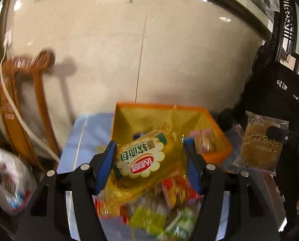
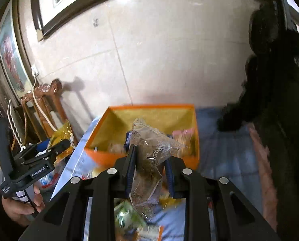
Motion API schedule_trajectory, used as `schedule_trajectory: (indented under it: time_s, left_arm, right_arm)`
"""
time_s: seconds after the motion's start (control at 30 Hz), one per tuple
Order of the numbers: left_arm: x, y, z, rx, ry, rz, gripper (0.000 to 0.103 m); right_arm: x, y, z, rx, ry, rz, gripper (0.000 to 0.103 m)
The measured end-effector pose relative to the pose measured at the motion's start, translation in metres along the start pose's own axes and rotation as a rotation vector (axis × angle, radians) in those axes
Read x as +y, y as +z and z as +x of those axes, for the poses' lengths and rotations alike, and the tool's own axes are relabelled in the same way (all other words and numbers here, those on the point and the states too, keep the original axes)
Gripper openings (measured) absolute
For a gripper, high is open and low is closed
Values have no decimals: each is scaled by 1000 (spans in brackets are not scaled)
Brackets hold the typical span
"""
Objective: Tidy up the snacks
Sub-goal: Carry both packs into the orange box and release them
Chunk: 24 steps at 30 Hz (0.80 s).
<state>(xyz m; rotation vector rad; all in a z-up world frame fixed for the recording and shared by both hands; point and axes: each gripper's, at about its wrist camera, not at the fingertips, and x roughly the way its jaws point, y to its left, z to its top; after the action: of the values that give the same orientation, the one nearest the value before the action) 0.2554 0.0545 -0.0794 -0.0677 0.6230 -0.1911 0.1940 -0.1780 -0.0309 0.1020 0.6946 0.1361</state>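
left gripper jaws clamp yellow bread packet | right gripper jaws pinch clear brown-snack packet | both lifted over near pile, probably bound for orange box on far tabletop

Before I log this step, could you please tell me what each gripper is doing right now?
Left gripper: closed on a yellow plastic bread packet.
Right gripper: closed on a clear plastic packet of brown pastry.

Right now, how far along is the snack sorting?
Done: a pink packet and a few others lie in the orange box. In hand: the left claw grips a yellow bread packet; the right claw grips a clear brown pastry packet. Left: a pile of loose snacks on the blue cloth.
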Motion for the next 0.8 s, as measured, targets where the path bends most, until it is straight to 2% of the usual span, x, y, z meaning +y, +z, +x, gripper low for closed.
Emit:
schedule_trajectory:
  time_s: [0.23,0.37,0.4,0.43,0.47,0.5,0.53,0.6,0.67,0.8]
  left_arm:
    - [-24,59,36,-46,27,60,63]
    - [-27,78,62,-32,49,64,64]
    - [-26,83,73,-19,59,48,67]
    - [-23,85,79,-12,60,32,74]
    - [-20,87,88,-1,65,13,79]
    - [-18,87,95,15,77,3,90]
    - [-17,87,104,37,99,3,92]
    - [-18,84,108,45,123,15,93]
    - [-17,77,104,34,119,26,94]
    - [-16,65,93,39,105,21,94]
  right_arm:
    - [-5,66,27,-37,-20,-41,27]
    - [-6,96,51,-37,-29,-66,27]
    - [-7,102,59,-35,-30,-69,27]
    - [-8,107,67,-27,-29,-71,27]
    - [-9,109,75,-14,-26,-74,30]
    - [-11,113,88,13,-48,-86,40]
    - [-13,113,95,25,-76,-96,47]
    - [-18,111,99,12,-123,-107,68]
    - [-23,107,95,-13,-135,-108,73]
    - [-35,92,90,8,-134,-76,73]
